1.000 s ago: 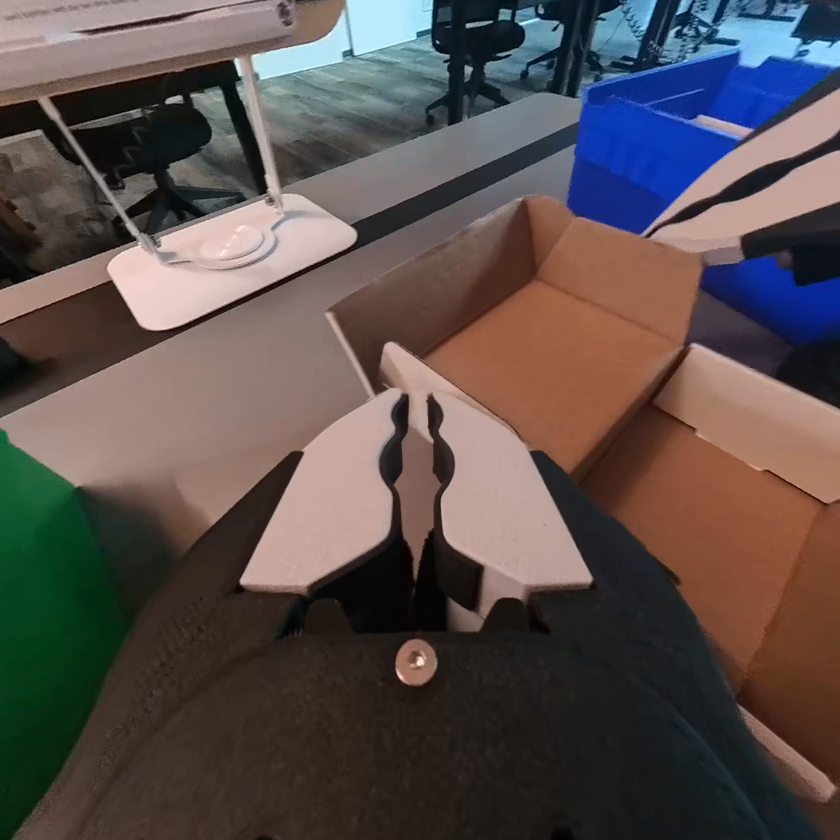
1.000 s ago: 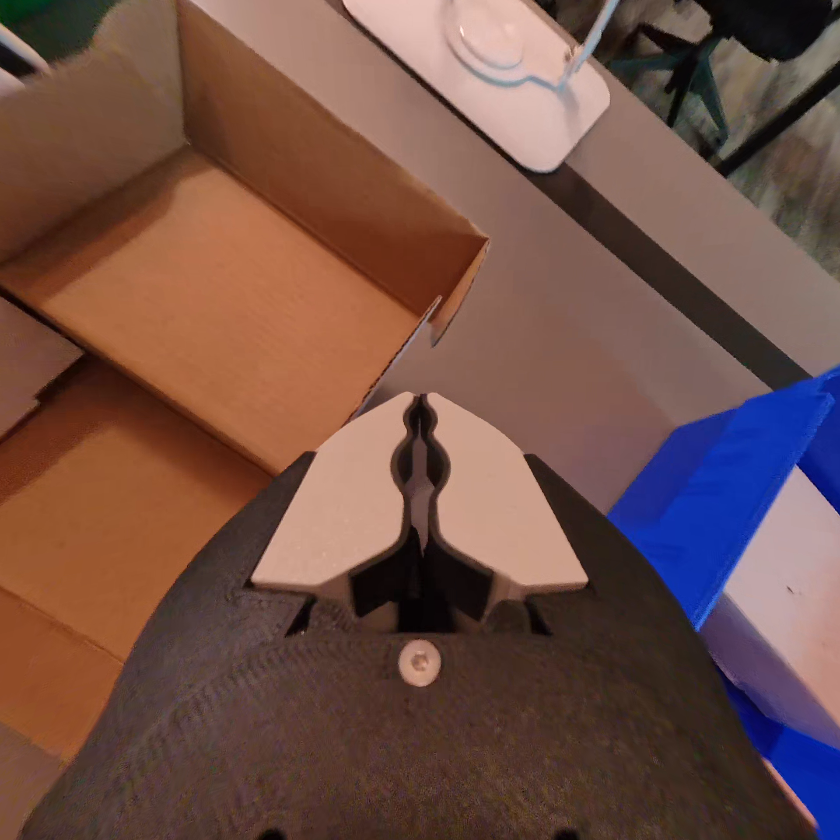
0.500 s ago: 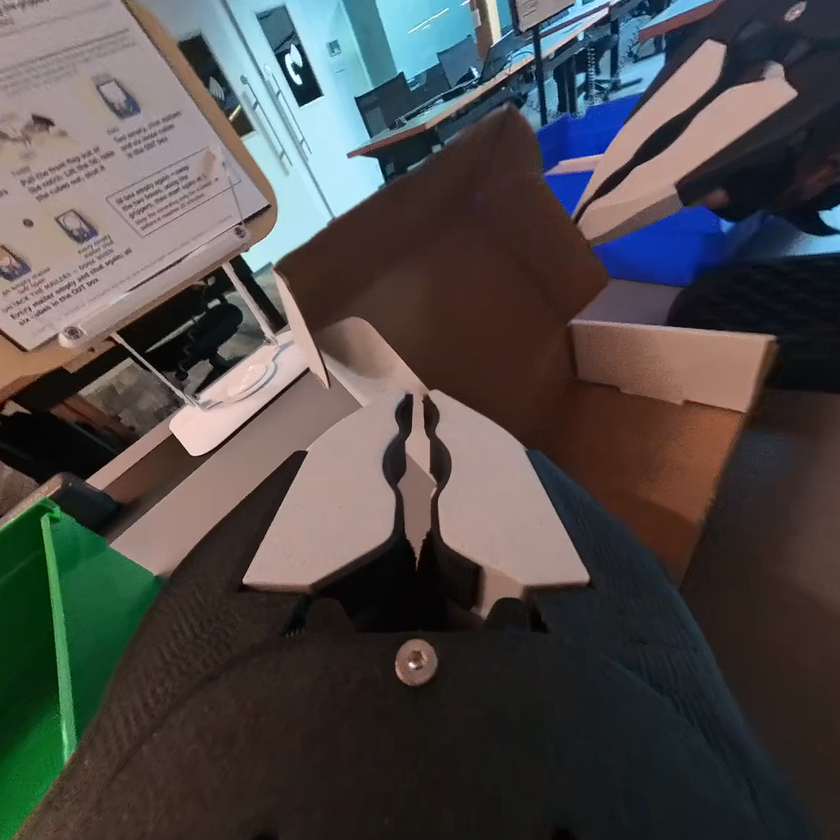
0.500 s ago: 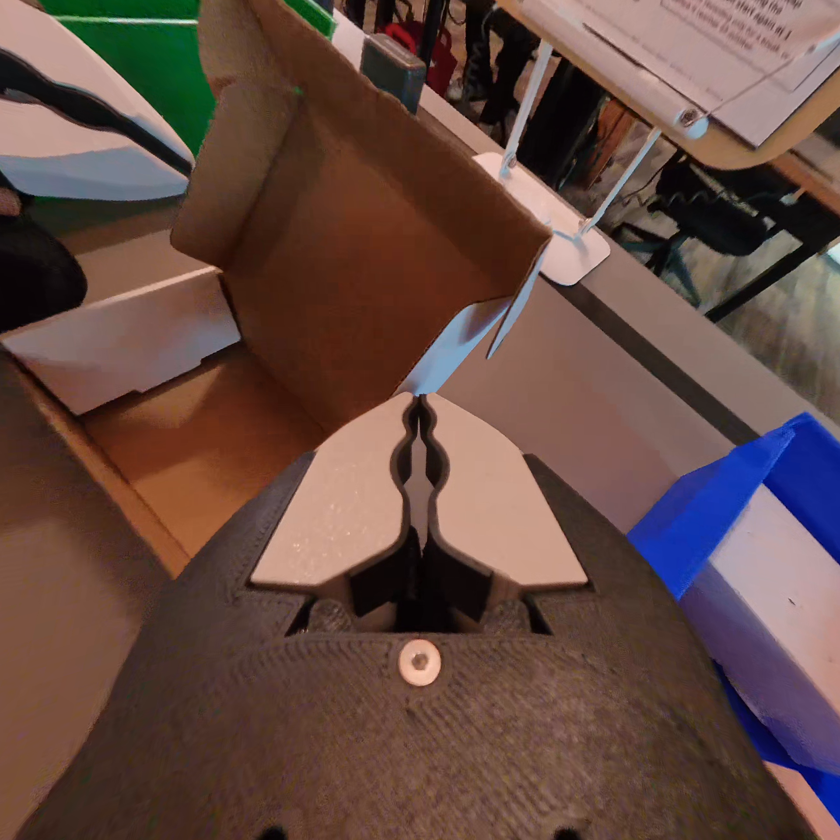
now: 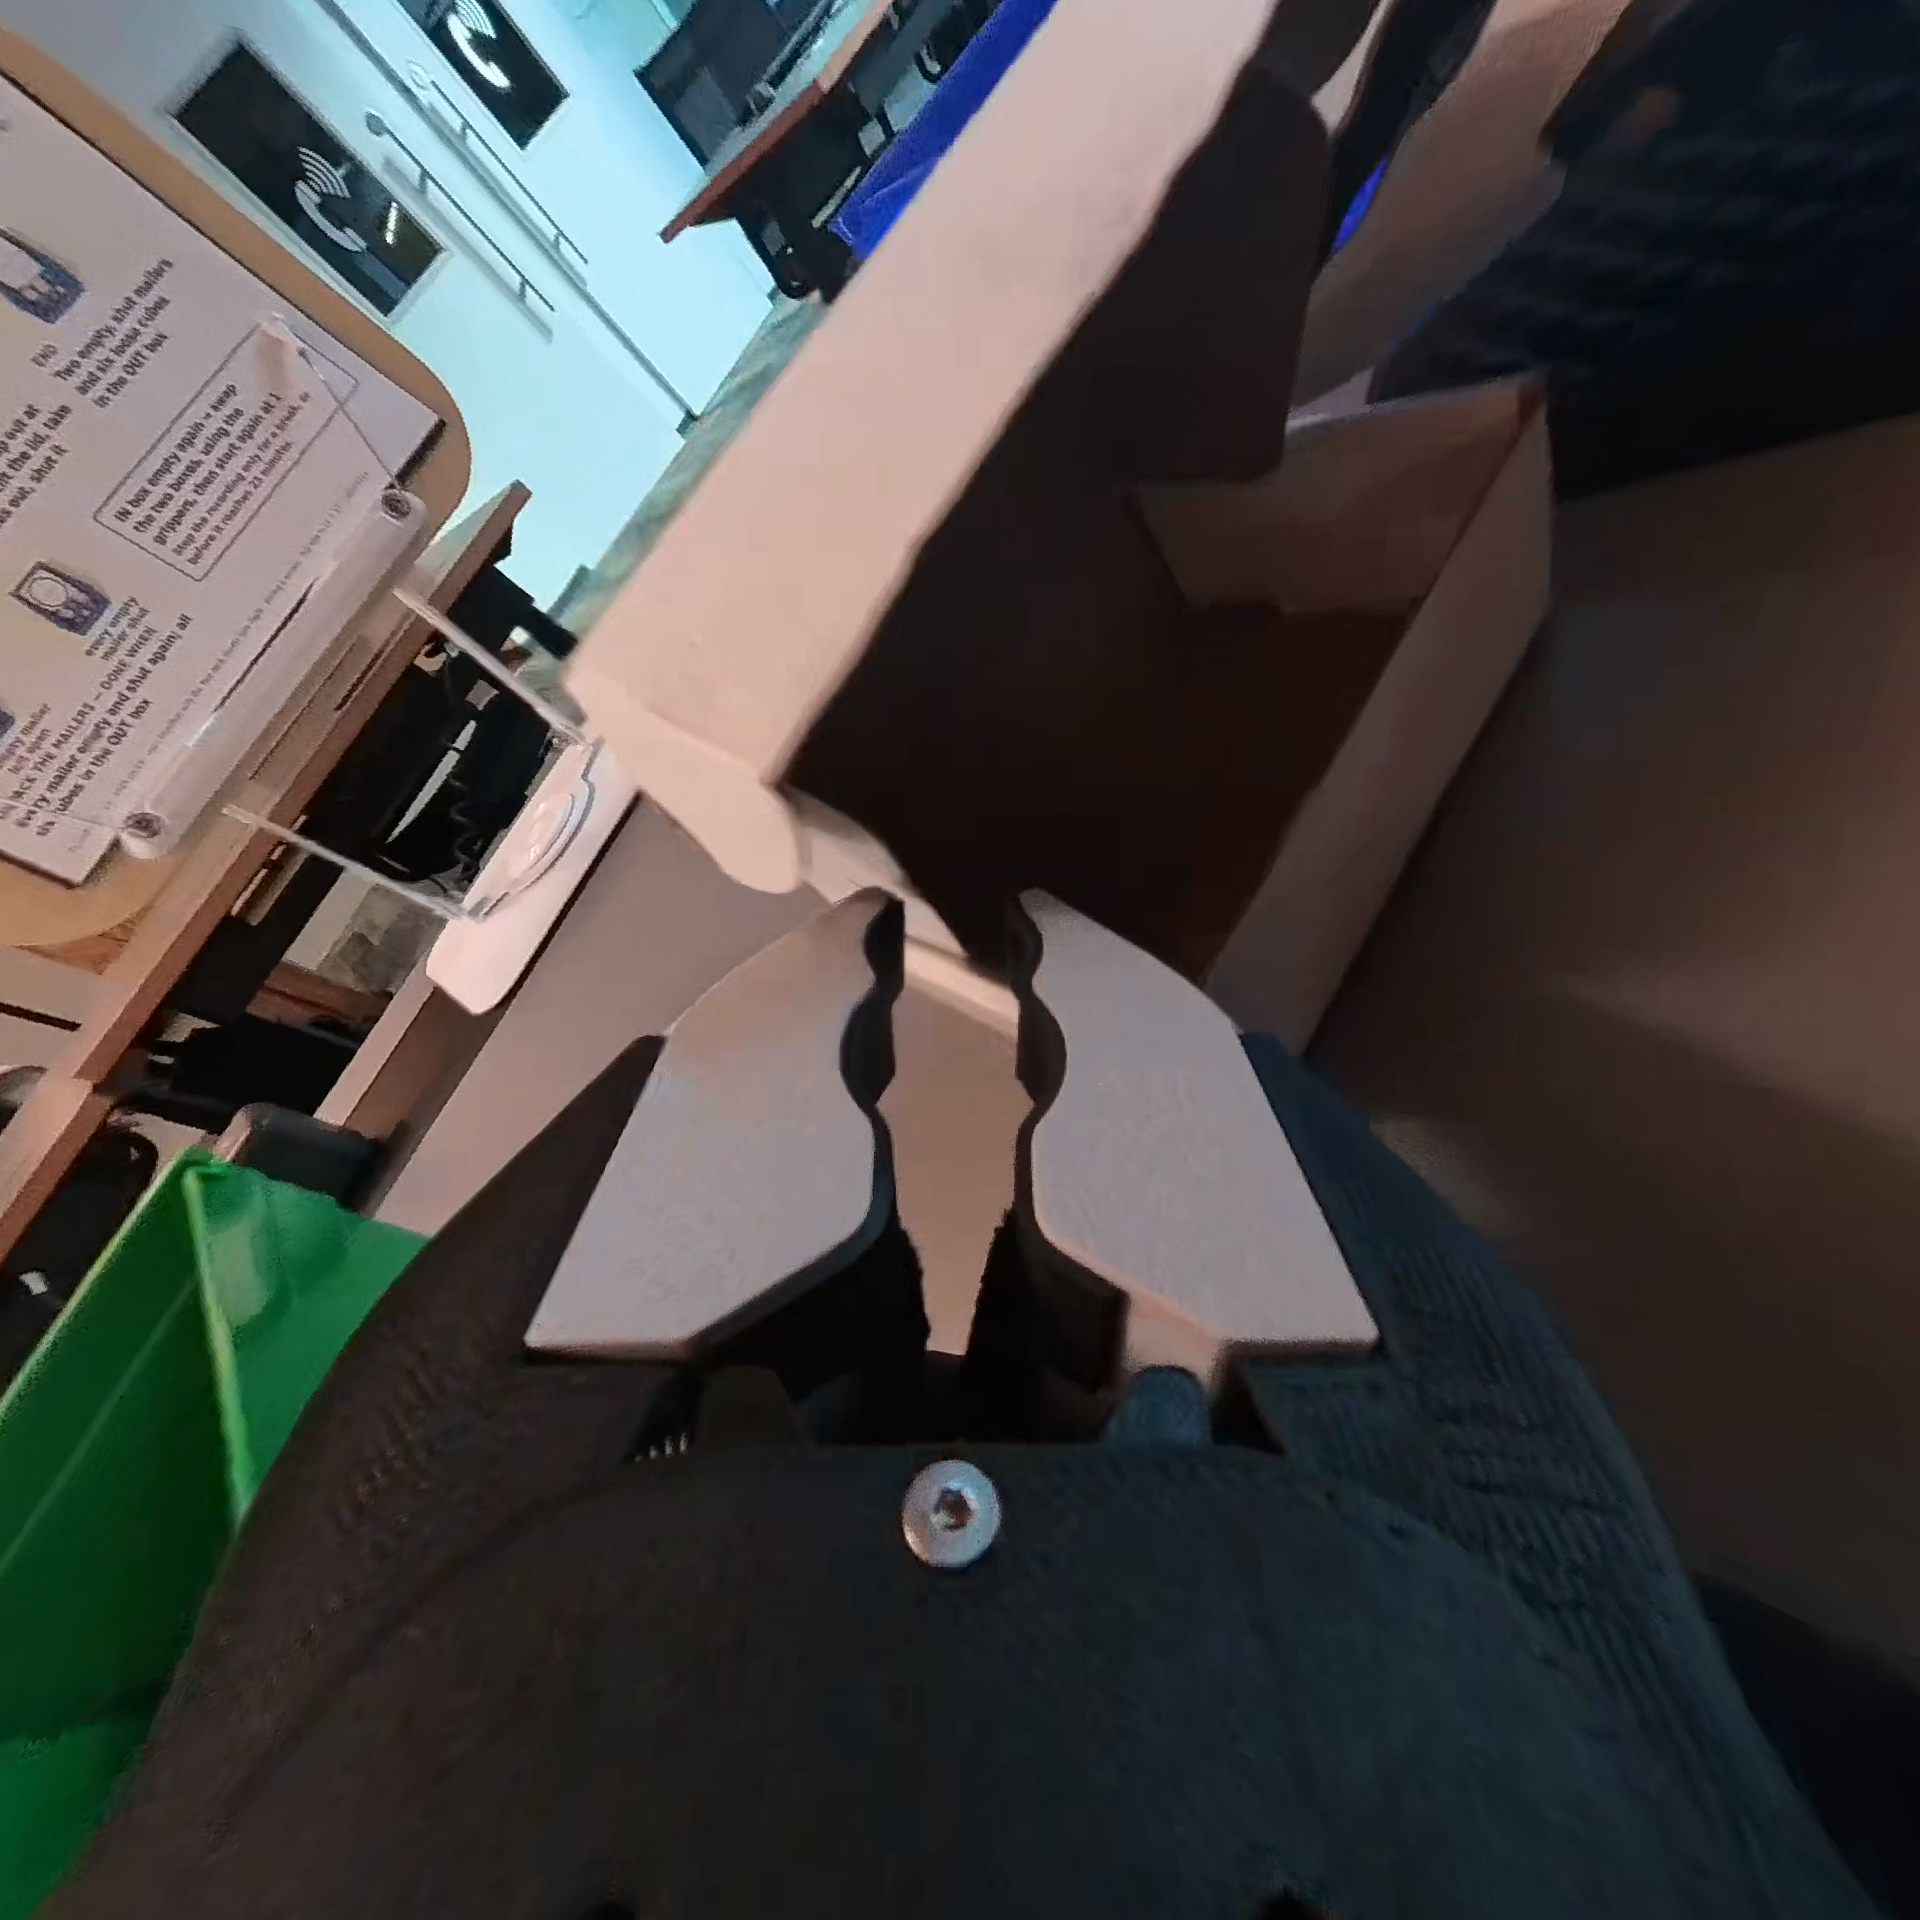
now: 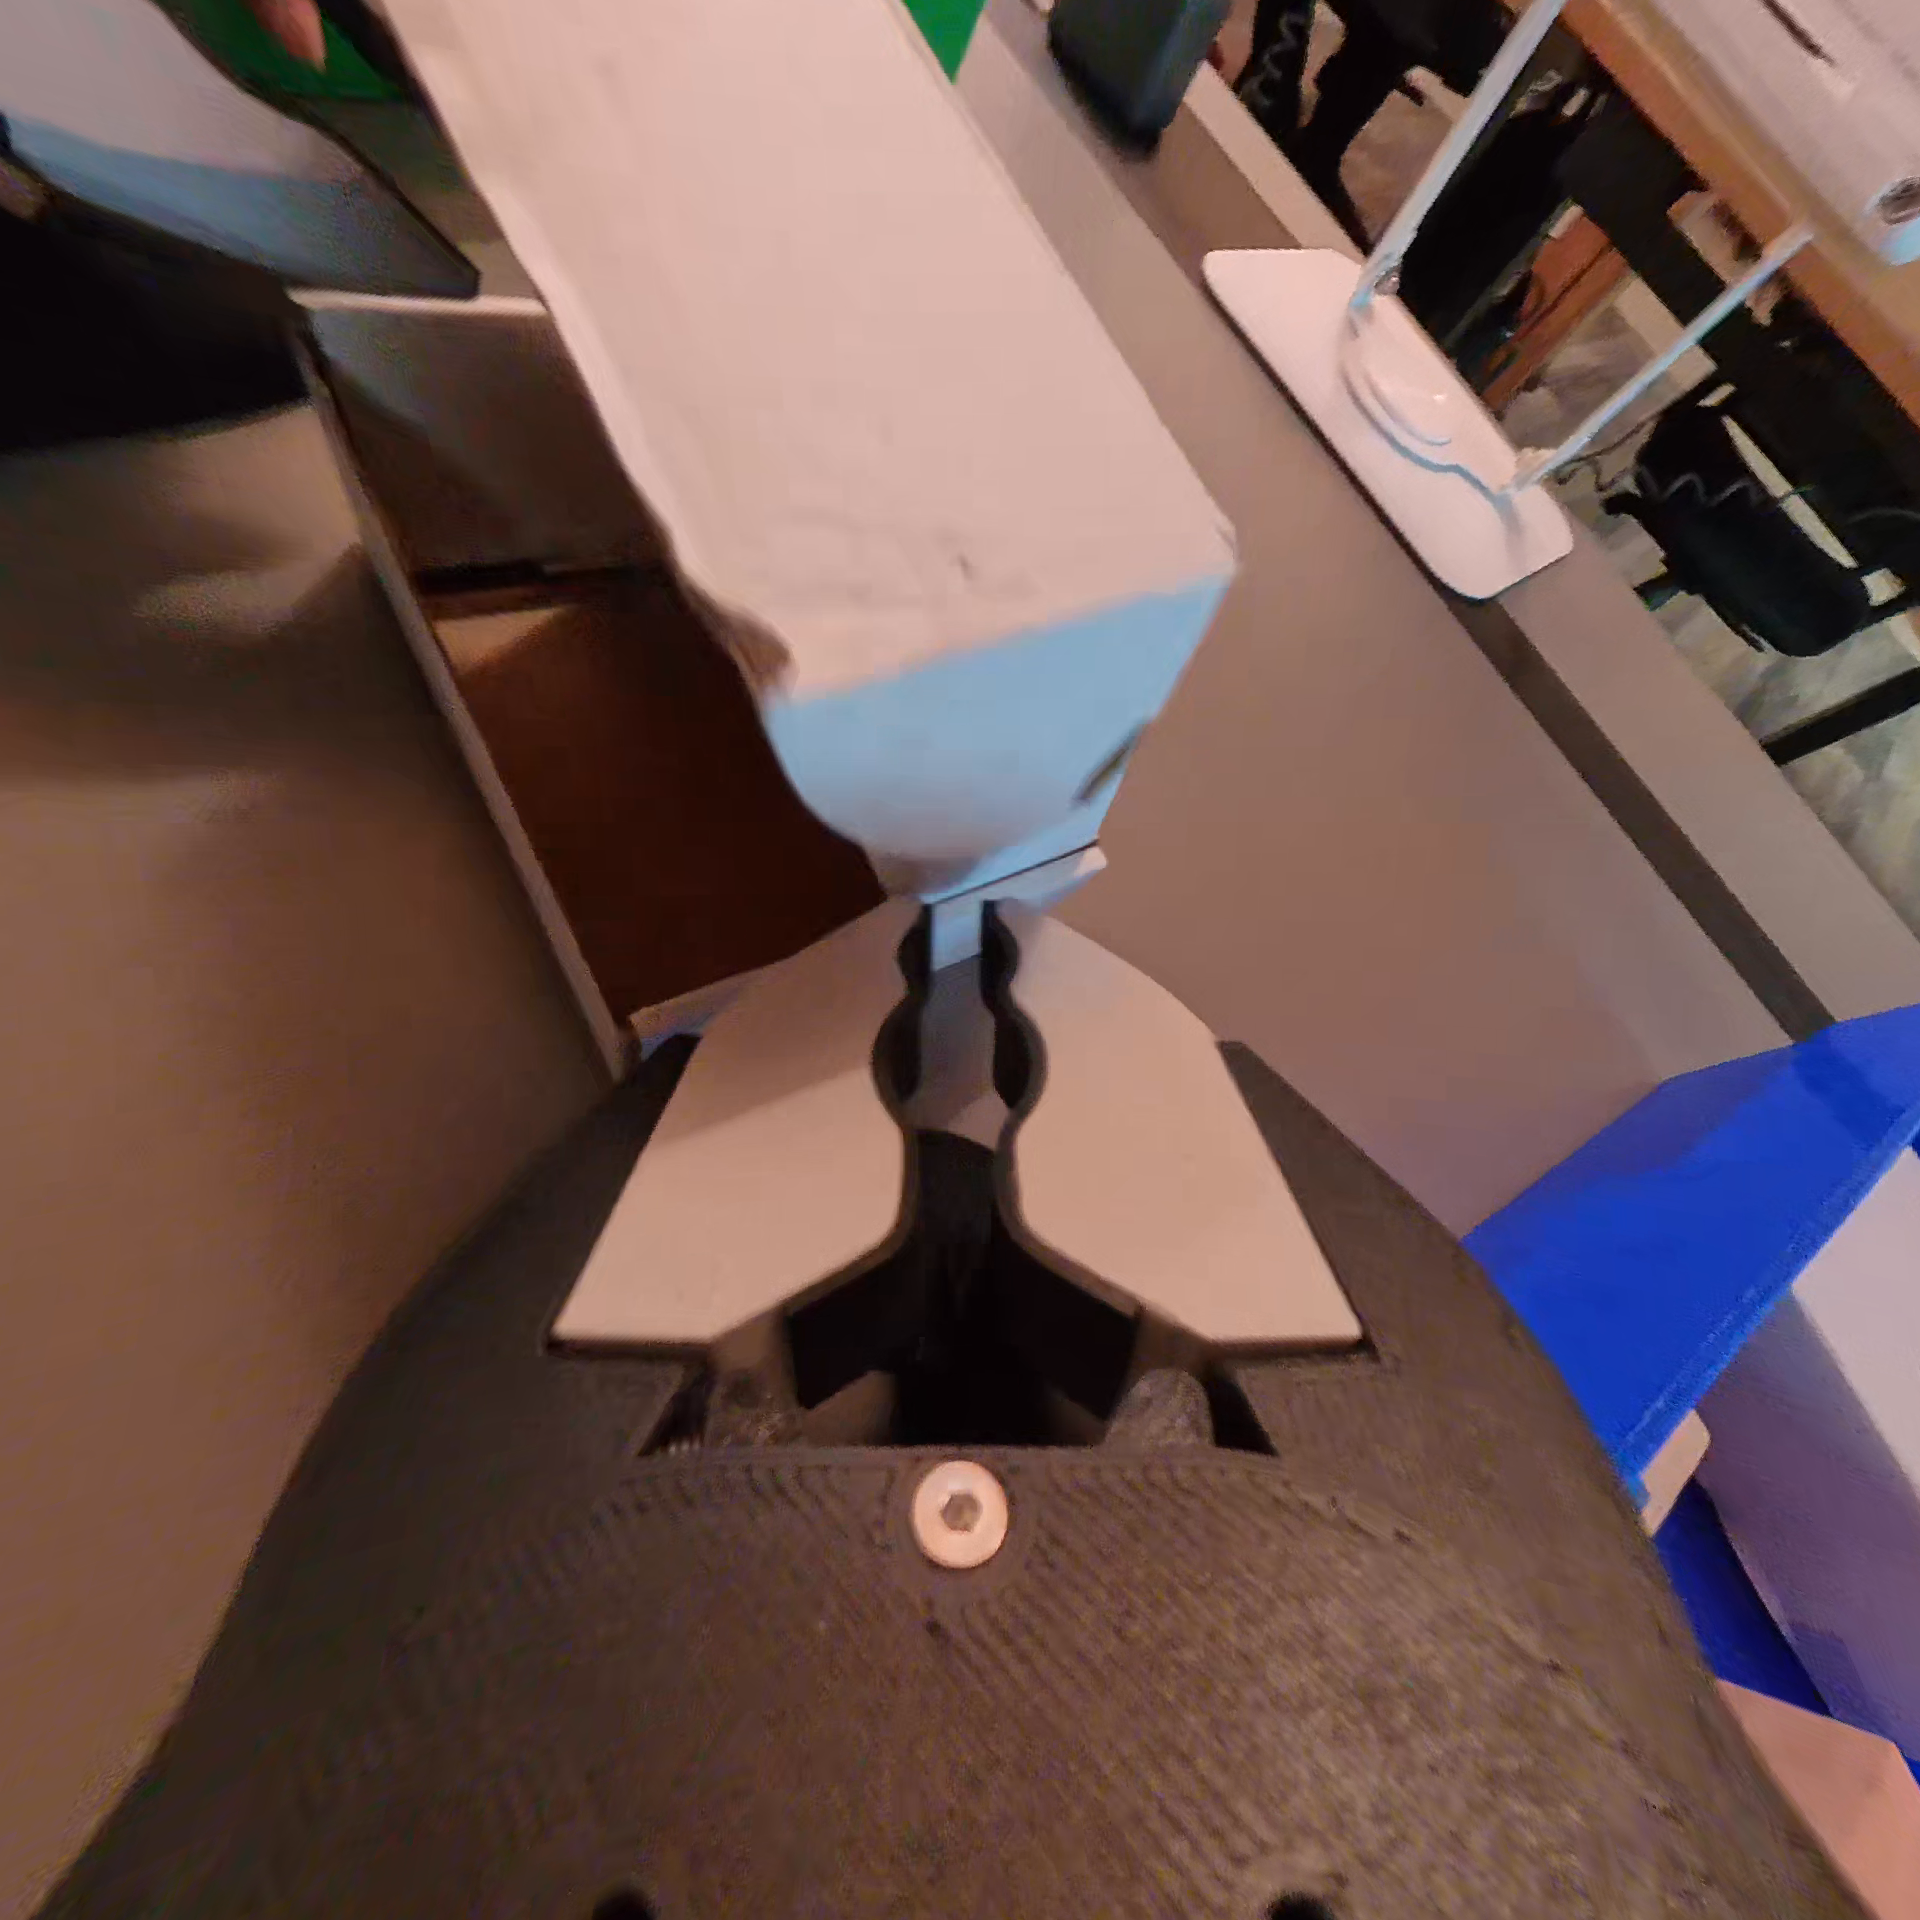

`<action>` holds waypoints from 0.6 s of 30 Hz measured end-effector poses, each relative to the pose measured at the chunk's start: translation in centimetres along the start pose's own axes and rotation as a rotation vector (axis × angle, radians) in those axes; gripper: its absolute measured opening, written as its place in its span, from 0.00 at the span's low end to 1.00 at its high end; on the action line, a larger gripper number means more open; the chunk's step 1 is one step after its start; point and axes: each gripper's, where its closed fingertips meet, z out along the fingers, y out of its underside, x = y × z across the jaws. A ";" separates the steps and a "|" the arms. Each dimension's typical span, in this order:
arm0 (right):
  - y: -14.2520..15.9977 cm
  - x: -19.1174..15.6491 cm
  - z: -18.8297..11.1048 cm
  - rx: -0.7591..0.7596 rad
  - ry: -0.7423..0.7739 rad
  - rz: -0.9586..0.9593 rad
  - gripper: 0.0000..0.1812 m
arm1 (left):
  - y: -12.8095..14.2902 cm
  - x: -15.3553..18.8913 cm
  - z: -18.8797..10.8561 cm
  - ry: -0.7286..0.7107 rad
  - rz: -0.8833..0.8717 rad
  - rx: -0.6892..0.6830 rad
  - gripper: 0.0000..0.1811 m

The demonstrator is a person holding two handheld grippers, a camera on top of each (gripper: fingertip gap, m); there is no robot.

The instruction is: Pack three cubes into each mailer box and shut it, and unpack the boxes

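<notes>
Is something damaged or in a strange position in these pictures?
No damage shows. The mailer box lid is half-closed over the box, each gripper, left gripper and right gripper, pinching a lid side flap. No cubes are visible inside the box.

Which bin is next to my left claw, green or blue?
The green bin, at the left claw's lower left. The blue bin sits by the right claw, which pinches the box flap.

Grey table (image 6: 1403, 831) under me. White sign stand base (image 6: 1392, 416) near its far edge, instruction board (image 5: 156, 468) up left. Pale blue wall (image 5: 582, 260), desks (image 5: 769, 177), office chair (image 6: 1756, 540) behind.
</notes>
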 end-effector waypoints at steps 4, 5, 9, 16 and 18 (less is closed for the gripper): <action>-0.7 -0.7 -2.0 0.107 -0.044 -0.111 0.21 | -0.7 -1.2 -2.3 -0.062 0.052 0.063 0.16; -1.1 -0.7 -2.6 0.154 -0.024 -0.160 0.24 | -0.9 -1.7 -2.8 -0.094 0.084 0.085 0.19; -3.9 0.1 -4.8 0.335 0.155 -0.378 0.27 | -2.5 -3.0 -3.0 -0.174 0.226 0.193 0.29; -5.3 -0.2 -4.5 0.374 0.216 -0.521 0.15 | -4.3 -2.5 -2.1 -0.073 0.335 0.226 0.11; -5.1 -0.3 -4.6 0.362 0.157 -0.465 0.09 | -4.5 -2.1 -2.6 -0.036 0.302 0.221 0.09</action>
